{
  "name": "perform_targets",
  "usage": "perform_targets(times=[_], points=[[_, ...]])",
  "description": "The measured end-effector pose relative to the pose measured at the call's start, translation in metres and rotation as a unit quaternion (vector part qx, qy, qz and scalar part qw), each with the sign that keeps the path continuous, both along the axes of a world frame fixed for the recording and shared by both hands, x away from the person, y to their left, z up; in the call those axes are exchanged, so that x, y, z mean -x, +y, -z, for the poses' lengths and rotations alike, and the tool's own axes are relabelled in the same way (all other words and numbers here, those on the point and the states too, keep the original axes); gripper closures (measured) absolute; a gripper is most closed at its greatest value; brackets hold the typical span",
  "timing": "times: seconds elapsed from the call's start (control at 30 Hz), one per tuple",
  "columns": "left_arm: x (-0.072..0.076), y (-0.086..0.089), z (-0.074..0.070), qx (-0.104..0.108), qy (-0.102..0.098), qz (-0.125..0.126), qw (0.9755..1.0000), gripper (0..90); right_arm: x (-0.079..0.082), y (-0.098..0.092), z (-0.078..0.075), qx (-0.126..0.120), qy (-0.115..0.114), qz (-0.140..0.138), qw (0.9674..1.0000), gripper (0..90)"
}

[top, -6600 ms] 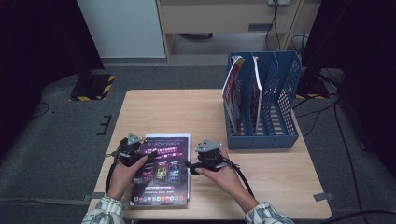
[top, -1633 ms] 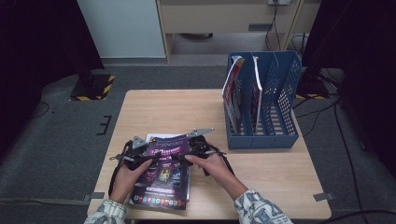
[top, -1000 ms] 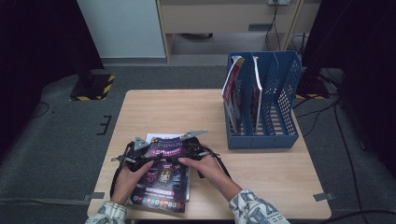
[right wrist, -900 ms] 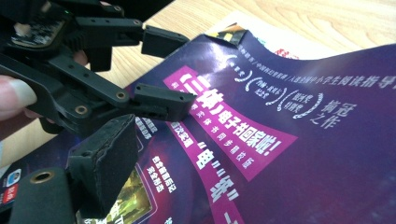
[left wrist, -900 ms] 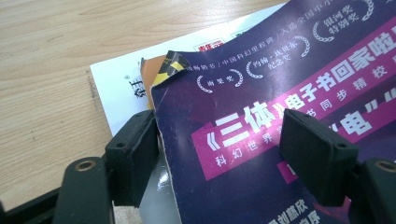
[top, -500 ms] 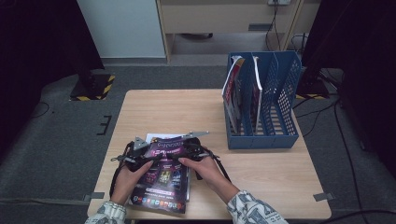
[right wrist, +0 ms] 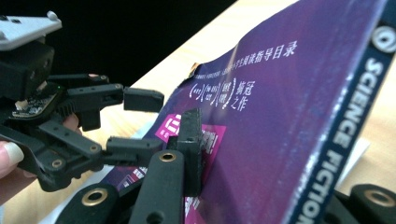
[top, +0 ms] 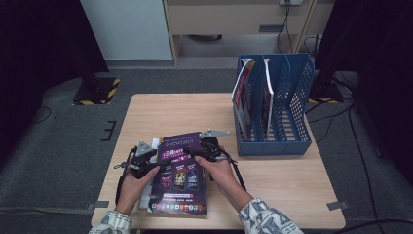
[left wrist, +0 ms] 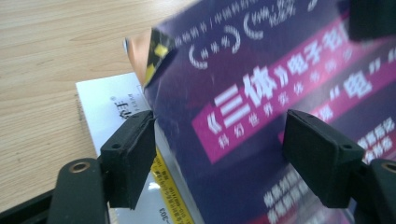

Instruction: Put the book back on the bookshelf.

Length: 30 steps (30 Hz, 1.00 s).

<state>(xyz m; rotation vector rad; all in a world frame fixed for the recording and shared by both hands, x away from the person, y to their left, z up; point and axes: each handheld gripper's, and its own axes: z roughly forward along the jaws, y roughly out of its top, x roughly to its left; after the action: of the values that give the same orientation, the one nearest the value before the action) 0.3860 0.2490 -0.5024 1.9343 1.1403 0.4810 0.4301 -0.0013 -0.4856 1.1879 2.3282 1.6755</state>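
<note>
Magazine (top: 181, 171), purple-covered and lettered "Science Fiction" on the spine, lies at the near edge of the wooden table (top: 160, 114), its far end lifted off the white booklet (left wrist: 100, 100) beneath it. The right gripper (top: 207, 148) has just been closing its jaws, and its own view shows the magazine's spine edge pinched between them, one black pad flat against the cover. The left gripper (top: 146, 160) stands with jaws apart; in its view the magazine's left edge sits between the two pads (left wrist: 128, 156), neither of them visibly pressing on it. Behind and to the right, the blue file rack (top: 272, 109) holds two other magazines upright, its rightmost slots vacant.

The risk from here is judged to lie in the one-sided grip: held by the spine alone, the glossy cover could slide through the pads, or the free pages could sag and fan open as the magazine rises. Should the left jaws shut carelessly, they could also catch the booklet underneath and drag it along
</note>
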Motion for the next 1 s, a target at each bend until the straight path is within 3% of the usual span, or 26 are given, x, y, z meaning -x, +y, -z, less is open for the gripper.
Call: perform_targets(times=[0.07, 0.13, 0.6, 0.87, 1.0], points=[[0.000, -0.001, 0.000, -0.001, 0.000, 0.003, 1.0000, 24.8, 0.001, -0.001, -0.002, 0.001, -0.003, 0.000, 1.0000, 75.8], [0.000, -0.002, -0.001, 0.003, -0.002, 0.005, 1.0000, 24.2, 0.001, -0.004, -0.010, 0.009, -0.027, 0.000, 0.9996, 76.1], [0.000, -0.004, 0.000, 0.001, 0.001, 0.012, 0.9999, 23.0, 0.000, -0.015, -0.026, 0.029, -0.074, 0.010, 0.9968, 76.5], [0.001, -0.004, 0.000, 0.004, 0.001, 0.016, 0.9999, 22.6, 0.002, -0.016, -0.035, 0.037, -0.101, 0.009, 0.9942, 77.0], [0.001, -0.006, -0.001, 0.007, 0.000, 0.020, 0.9998, 22.3, 0.004, -0.018, -0.042, 0.045, -0.126, 0.007, 0.9910, 77.4]])
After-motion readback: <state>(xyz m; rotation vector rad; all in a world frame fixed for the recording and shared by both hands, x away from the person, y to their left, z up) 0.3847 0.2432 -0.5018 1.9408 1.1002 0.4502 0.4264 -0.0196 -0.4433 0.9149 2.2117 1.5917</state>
